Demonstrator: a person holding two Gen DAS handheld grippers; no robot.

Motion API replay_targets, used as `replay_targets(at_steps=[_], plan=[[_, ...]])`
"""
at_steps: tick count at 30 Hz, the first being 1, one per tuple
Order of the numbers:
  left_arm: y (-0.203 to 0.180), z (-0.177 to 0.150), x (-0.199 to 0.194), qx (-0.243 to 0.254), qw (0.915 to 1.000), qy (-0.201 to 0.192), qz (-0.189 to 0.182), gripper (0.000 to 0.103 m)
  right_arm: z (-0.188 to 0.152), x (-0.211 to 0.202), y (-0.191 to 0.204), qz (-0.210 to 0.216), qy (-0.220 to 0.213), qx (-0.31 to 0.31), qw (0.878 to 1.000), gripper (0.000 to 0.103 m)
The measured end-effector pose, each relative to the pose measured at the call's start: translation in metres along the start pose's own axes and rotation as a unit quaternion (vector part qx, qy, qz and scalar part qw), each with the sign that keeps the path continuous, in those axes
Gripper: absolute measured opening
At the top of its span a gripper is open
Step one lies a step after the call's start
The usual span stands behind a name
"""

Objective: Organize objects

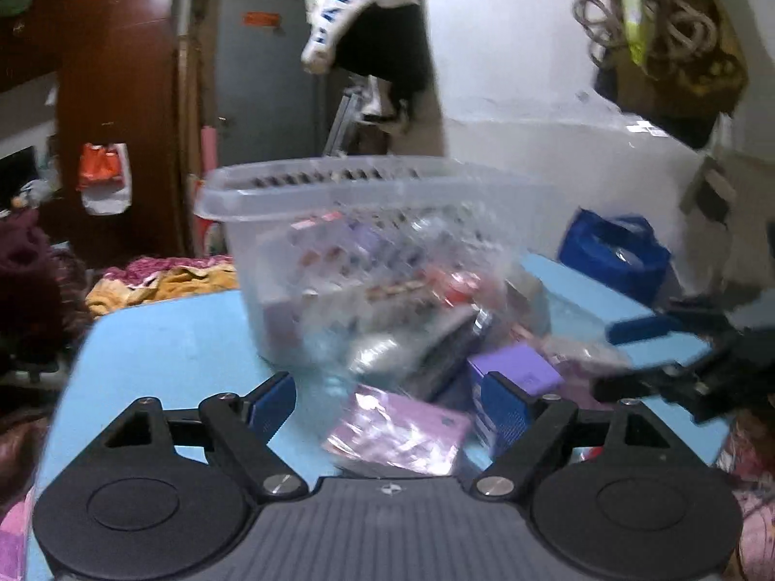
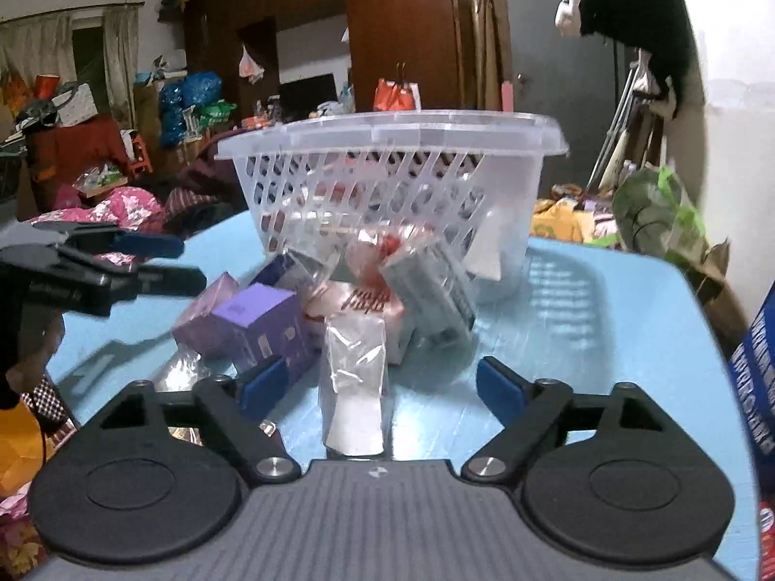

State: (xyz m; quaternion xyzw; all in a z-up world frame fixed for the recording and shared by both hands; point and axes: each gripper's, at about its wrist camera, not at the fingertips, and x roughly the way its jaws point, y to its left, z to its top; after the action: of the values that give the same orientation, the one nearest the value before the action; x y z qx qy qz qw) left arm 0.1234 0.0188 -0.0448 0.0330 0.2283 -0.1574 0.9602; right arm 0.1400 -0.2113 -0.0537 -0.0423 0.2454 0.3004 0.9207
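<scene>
Both sets of jaws stand spread with nothing pinched between them. Seen from the right wrist, the right gripper (image 2: pixel 382 382) hovers low over the blue counter (image 2: pixel 605 339), its fingers either side of a clear, crinkly pouch (image 2: pixel 356 377) that lies just ahead, apart from the pads. The left gripper (image 2: pixel 145 261) reaches in from the left of that view, near the pile.

A clear plastic basket (image 2: pixel 387 164) sits tipped on the counter, its slotted wall toward the camera, and small packs lie heaped against it: a purple box (image 2: pixel 261 324), a pink pack (image 2: pixel 203 314), a grey carton (image 2: pixel 431 290) and a red-and-white packet (image 2: pixel 368 300). In the left wrist view, blurred, the left gripper's fingers frame a shiny lilac packet (image 1: pixel 397 431).

These things look light. The cartons seem stiff enough to take across their flat sides, though thin card may dent under a hard squeeze. The film pouches are likely slippery and limp; pinching them near the middle of the body, rather than a loose edge, seems safer. The basket looks light and springy, best taken by its rim.
</scene>
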Motion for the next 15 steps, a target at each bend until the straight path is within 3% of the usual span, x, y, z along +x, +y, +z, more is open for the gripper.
replay_targets(at_steps=[4,5,8,9,15], plan=[[-0.001,-0.008,0.015,-0.003,0.9995,0.033,0.005,0.086,-0.001,0.009,-0.002,0.013,0.017,0.004,1.000,0.065],[0.000,-0.009,0.020,-0.010,0.9989,0.047,0.000,0.081,-0.005,0.010,-0.001,0.015,0.020,0.003,1.000,0.063],[0.003,-0.008,0.021,-0.021,0.9985,0.050,0.001,0.076,-0.008,0.012,-0.001,0.020,0.025,0.008,0.999,0.047],[0.002,-0.010,0.019,-0.018,0.9987,0.046,0.006,0.076,-0.009,0.011,-0.002,0.024,0.024,0.010,0.999,0.036],[0.008,-0.009,-0.003,-0.035,0.9993,-0.010,0.010,0.075,-0.006,-0.005,-0.001,0.003,-0.001,0.001,1.000,0.036]])
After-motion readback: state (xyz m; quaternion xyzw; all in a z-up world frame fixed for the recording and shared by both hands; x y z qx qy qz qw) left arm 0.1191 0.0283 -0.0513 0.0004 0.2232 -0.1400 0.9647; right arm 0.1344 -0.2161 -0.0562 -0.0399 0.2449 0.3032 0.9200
